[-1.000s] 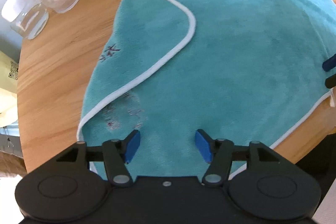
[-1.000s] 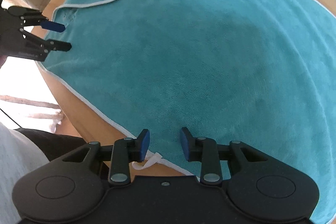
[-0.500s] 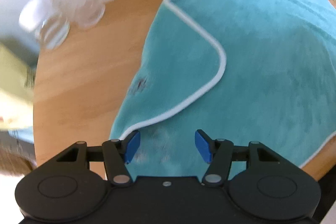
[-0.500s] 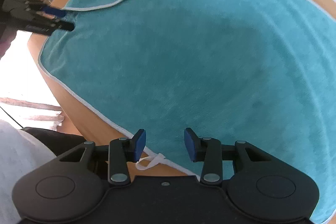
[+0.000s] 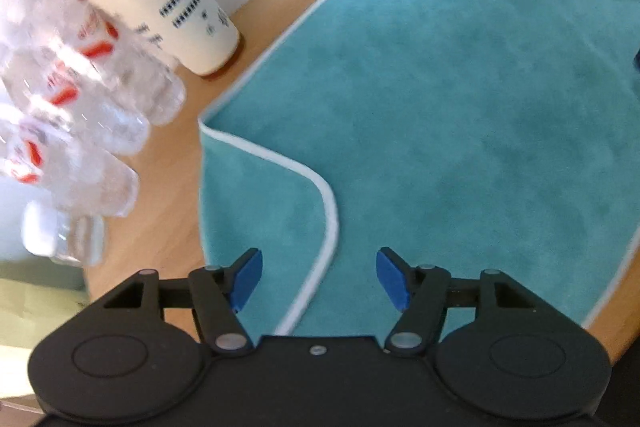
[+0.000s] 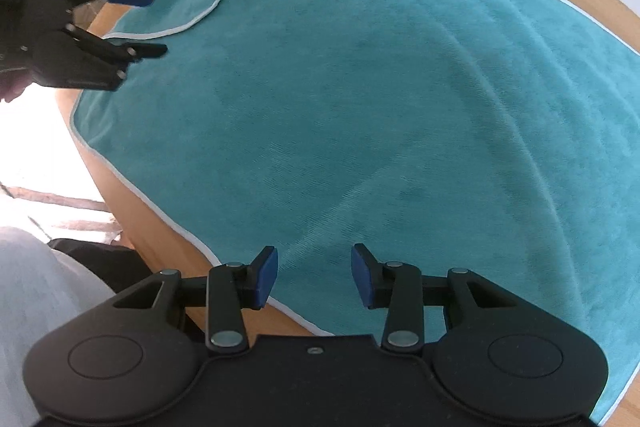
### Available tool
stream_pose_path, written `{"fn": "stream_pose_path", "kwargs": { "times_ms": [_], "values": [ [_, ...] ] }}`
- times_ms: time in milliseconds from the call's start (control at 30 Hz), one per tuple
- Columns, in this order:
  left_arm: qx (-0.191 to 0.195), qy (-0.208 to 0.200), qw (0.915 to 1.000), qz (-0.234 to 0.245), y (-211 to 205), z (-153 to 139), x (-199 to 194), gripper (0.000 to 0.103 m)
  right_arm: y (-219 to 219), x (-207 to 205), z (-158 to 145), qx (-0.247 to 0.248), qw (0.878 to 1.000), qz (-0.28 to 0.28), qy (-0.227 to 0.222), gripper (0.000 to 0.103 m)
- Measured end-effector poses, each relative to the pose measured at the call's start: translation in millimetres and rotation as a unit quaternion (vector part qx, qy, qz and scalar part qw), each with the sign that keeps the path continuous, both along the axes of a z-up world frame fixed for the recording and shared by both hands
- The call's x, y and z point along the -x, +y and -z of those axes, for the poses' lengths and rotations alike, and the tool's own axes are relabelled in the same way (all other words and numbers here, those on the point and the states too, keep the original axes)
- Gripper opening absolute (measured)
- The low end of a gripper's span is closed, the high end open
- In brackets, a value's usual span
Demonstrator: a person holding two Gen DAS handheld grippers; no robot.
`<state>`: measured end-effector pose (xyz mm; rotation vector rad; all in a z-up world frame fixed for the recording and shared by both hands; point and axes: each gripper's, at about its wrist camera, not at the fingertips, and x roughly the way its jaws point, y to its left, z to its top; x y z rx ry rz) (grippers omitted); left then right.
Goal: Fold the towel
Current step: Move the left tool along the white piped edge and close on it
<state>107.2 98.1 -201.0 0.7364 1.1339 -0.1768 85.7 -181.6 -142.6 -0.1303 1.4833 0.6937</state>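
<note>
Flat, towel (image 6: 360,99) corner folded, tongs (image 5: 319,277) agape

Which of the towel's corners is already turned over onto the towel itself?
The corner by the left gripper: its flap lies doubled over the towel, white hem curving across the teal. The edges near the right gripper lie flat.

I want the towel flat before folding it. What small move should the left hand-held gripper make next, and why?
Probably lower the open left hand-held gripper and close on the flipped-over corner flap of the towel: its white edge runs between the fingers, and nothing is gripped yet.
</note>
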Motion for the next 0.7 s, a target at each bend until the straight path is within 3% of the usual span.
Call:
{"fn": "stream_pose_path", "kwargs": {
  "times_ms": [67, 133, 267, 400, 567, 700],
  "values": [
    [-0.013, -0.011, 0.9998, -0.01, 2, 8, -4, 0.065, -8, -4, 4, -0.007, 1.0, 0.0, 0.007, 0.045],
    [0.002, 0.004, 0.9999, -0.016, 8, 12, -7, 0.064, -13, -7, 6, -0.008, 1.0, -0.002, 0.01, 0.045],
    [0.02, -0.004, 0.9998, 0.003, 17, 8, -1, 0.063, -19, -14, 8, 0.009, 1.0, 0.013, 0.003, 0.045],
    [0.044, 0.01, 0.9987, 0.023, 19, 8, 2, 0.022, -14, -16, 4, 0.025, 0.998, 0.049, -0.007, 0.046],
    [0.081, 0.017, 0.9963, 0.025, 30, 7, 1, 0.017, 3, -12, -2, 0.034, 0.996, 0.085, -0.007, 0.045],
    [0.113, 0.031, 0.9927, 0.027, 45, 3, -3, 0.008, 19, -2, -7, 0.039, 0.996, 0.082, -0.012, 0.045]
  ]
}}
